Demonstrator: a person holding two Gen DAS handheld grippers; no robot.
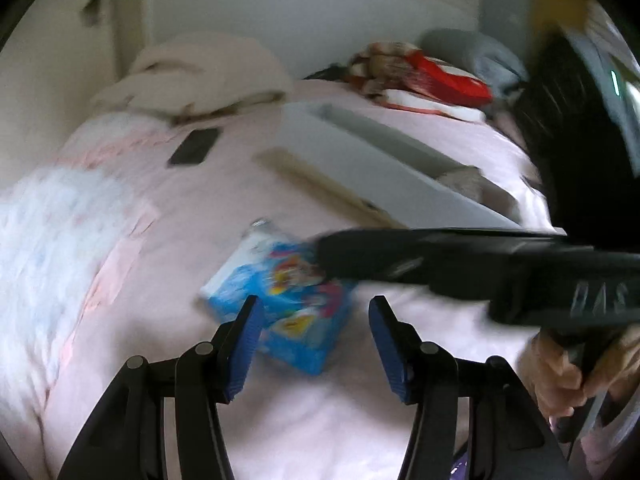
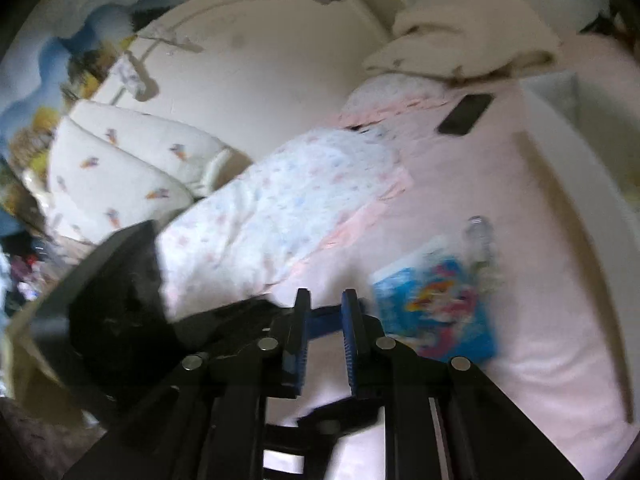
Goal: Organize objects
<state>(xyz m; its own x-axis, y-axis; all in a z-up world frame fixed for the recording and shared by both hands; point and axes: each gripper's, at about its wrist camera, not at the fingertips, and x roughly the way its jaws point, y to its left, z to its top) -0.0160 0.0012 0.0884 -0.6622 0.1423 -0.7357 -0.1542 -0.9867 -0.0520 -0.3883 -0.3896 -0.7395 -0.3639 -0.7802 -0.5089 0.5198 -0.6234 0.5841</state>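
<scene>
Just beyond the left gripper (image 1: 316,308), whose jaws stand wide apart and empty, the blue cartoon-printed cardboard box (image 1: 288,300) lies on the pink bedsheet (image 1: 200,208), the narrowly parted, empty right gripper (image 2: 326,300) at its 3 o'clock, so the approach seems underway and next calls for straddling and closing.

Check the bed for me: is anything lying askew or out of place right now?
Yes. The blue cartoon box lies crooked on the pink sheet, with a clear bottle right beside it. A dark phone lies loose near the pillows. Motion blur hides finer detail.
</scene>
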